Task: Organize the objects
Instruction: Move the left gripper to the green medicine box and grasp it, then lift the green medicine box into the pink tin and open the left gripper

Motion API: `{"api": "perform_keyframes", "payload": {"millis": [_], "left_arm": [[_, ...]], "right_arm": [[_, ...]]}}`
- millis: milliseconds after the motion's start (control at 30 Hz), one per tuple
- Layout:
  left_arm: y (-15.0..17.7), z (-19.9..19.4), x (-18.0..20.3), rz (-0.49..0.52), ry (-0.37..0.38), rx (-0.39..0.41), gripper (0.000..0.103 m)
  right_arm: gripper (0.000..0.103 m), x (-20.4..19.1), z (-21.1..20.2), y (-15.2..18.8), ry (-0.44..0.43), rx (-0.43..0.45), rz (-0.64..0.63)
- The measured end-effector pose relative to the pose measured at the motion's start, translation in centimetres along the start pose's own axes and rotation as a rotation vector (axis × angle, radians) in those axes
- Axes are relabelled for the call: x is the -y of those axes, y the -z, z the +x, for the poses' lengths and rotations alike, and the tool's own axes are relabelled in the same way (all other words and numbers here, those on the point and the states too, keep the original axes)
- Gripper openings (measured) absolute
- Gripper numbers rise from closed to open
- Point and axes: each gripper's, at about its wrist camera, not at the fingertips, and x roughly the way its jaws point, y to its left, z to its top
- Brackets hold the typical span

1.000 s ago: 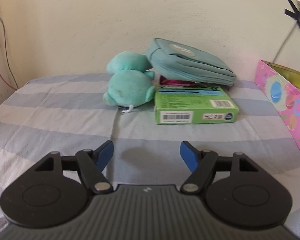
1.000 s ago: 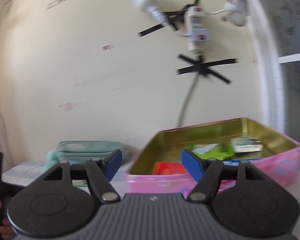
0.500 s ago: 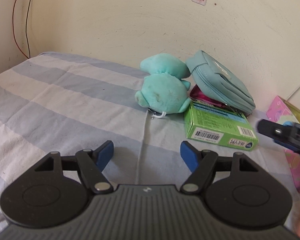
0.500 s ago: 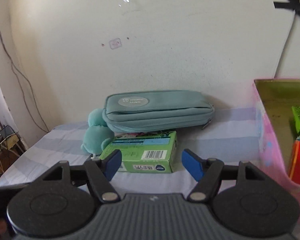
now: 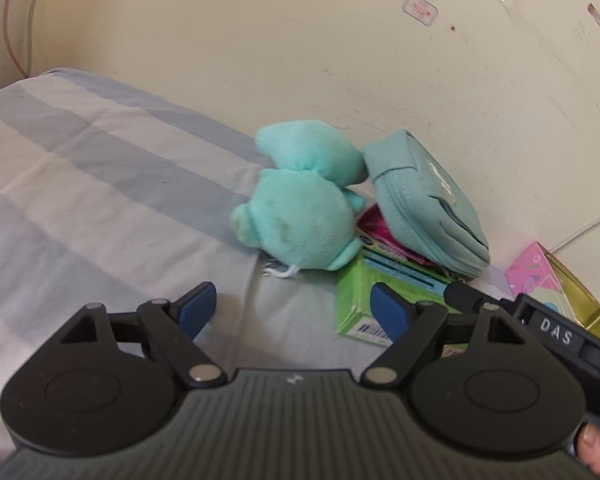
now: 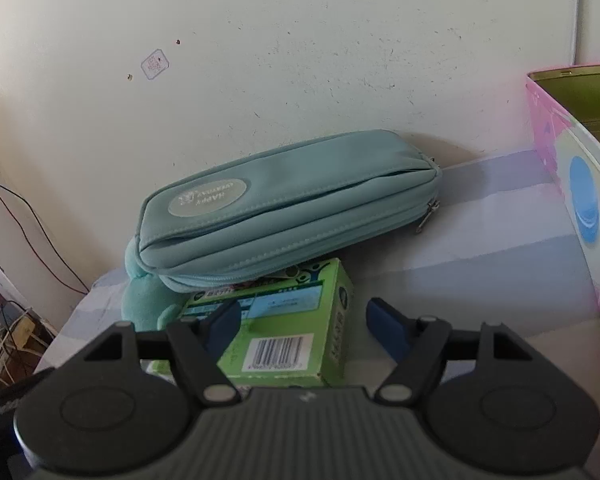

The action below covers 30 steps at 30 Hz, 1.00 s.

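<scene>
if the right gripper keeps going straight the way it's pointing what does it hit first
Most likely the green box. It lies directly ahead of the right gripper, already reaching in between its open fingers, though the pads do not press on it. The teal pouch resting on the box's far end sits behind it.

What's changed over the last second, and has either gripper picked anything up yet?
The right gripper swung away from the pink tin and came in over the green box, which now sits between its just-widened jaws, not gripped. The left gripper turned towards the plush toy; its jaws have just been opening, with nothing between them. Nothing was picked up. The plush toy, teal pouch and green box lie as before.
</scene>
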Motion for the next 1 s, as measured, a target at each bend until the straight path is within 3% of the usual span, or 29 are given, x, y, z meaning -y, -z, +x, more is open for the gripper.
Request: {"api": "perform_keyframes", "payload": {"millis": [133,167,200,233,367,800,1000], "left_arm": [[0.0,1.6,2.0,0.072,-0.018,0.01,0.078],[0.2,1.6,2.2,0.088,0.004,0.009,0.067],[0.3,1.5,2.1,0.064,0.092,-0.029,0.048],[0.4,1.3,1.7,0.01,0.151,-0.062,0.047],[1.9,-1.2,2.0,0.067,0.156,-0.077,0.047],[9.6,-10.8,2.3,0.182,0.287,-0.138,0.053],[12.3,-12.1,4.5,0.3,0.266,-0.137,0.054]], "right_arm": [[0.059,-0.9,0.5,0.1,-0.009,-0.037,-0.044],[0.059,-1.3,0.5,0.2,-0.001,-0.038,-0.067],[0.059,-1.7,0.4,0.4,0.005,-0.036,-0.085],[0.057,-1.9,0.1,0.7,0.005,-0.033,-0.094],[0.057,-1.9,-2.0,2.1,-0.009,-0.037,-0.095],[0.067,-1.9,-13.4,9.5,-0.043,-0.042,-0.179],[0.071,-1.9,-17.3,12.4,-0.057,-0.039,-0.26]]}}
